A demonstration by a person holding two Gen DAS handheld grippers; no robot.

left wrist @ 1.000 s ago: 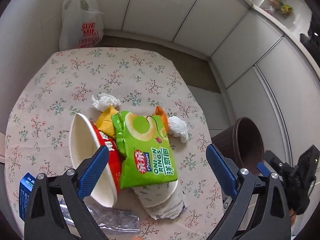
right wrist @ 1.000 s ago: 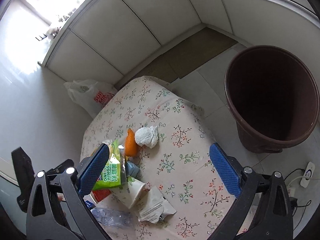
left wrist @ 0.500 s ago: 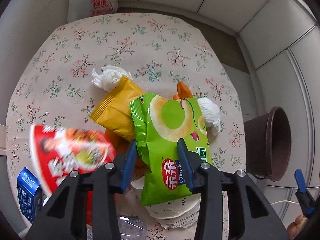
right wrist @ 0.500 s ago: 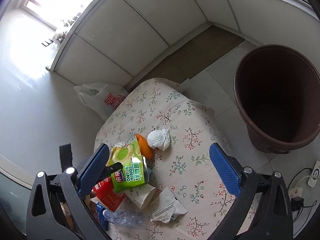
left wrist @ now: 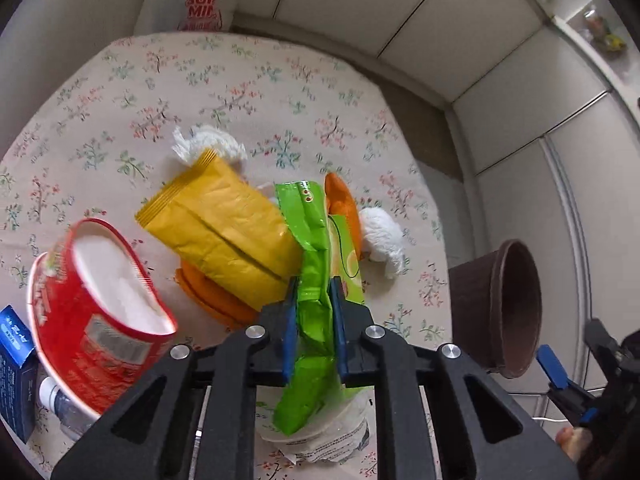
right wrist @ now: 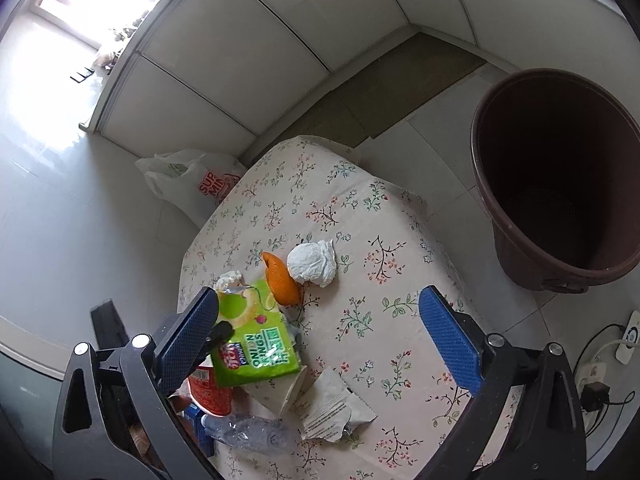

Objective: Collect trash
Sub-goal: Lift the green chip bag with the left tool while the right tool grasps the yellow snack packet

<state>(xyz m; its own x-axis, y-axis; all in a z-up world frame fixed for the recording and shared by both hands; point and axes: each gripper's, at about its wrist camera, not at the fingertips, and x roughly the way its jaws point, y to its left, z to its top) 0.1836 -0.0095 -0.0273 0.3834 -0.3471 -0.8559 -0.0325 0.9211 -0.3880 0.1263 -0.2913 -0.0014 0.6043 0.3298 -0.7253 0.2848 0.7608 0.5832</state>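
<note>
The bench (right wrist: 384,216), under a flowered cloth, fills the middle of both views, and the brown bin (right wrist: 560,184) stands on the floor at the right of each frame, well apart from the litter. Near the left of the left wrist view lies the red noodle cup (left wrist: 100,320) on its side, with the yellow packet (left wrist: 224,232) above and right of it. The green snack bag (left wrist: 316,280) sits in the lower middle there, pinched at its crumpled middle by the left gripper (left wrist: 314,334), whose jaws stand nearly closed on the foil. The right gripper (right wrist: 320,344) hangs above the bench with its jaws wide apart and nothing between them. A white paper wad (right wrist: 314,264) and an orange peel (right wrist: 282,278) lie just beside each other above the bag.

The grip is on thin, slippery foil, so the bag could slide out on the way to the bin; its lower end also lies against a white wrapper, which may drag along or spill off the bench edge.

Half a second ago the left jaws were half open astride the bag; now they have squeezed it into a fold, and the cup has rolled to show its white inside.
</note>
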